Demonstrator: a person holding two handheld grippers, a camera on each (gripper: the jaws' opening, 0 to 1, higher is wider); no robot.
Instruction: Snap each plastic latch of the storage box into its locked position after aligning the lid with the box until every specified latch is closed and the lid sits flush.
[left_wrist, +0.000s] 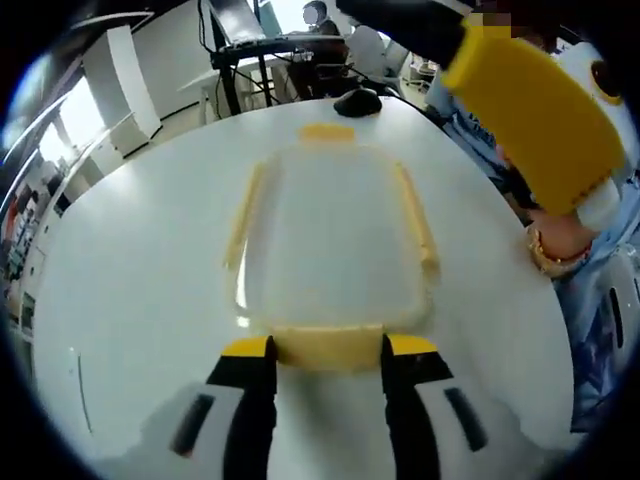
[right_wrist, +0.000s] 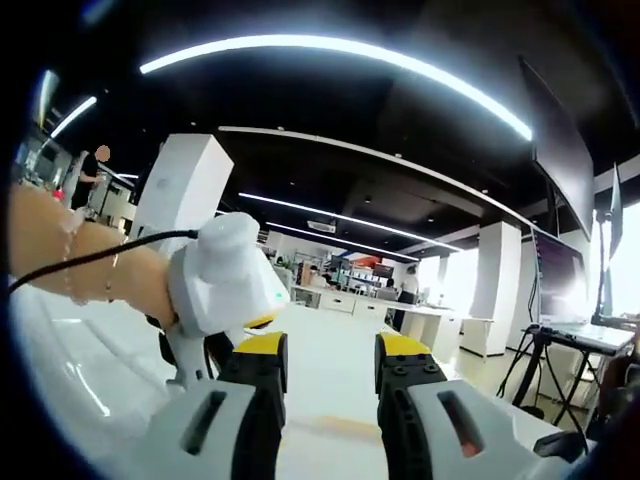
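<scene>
Storage box (left_wrist: 335, 245): clear plastic with a see-through lid (left_wrist: 330, 235), standing mid-table on the white table (left_wrist: 130, 300); its contents cannot be made out through the blurred lid.
Near latch (left_wrist: 328, 345): pale yellow tab on the box edge closest to the left gripper, between that gripper's jaws; whether it is snapped down cannot be told.
Far latch (left_wrist: 327, 131): yellow tab on the opposite box edge, toward the table's far edge.
Side latches (left_wrist: 417, 215): long yellow strips along both long sides of the lid; locked or loose is unclear.
Left gripper (left_wrist: 328, 352): jaws apart, yellow tips level with the near latch on either side of it; contact cannot be judged. In the right gripper view it appears as a white body on a bare forearm.
Right gripper (right_wrist: 331, 365): jaws apart, nothing between them, pointing across the table toward the room. In the left gripper view its yellow body is cut off at the upper right.
Black object (left_wrist: 357, 101): rounded, at the table's far edge; too small to identify.
</scene>
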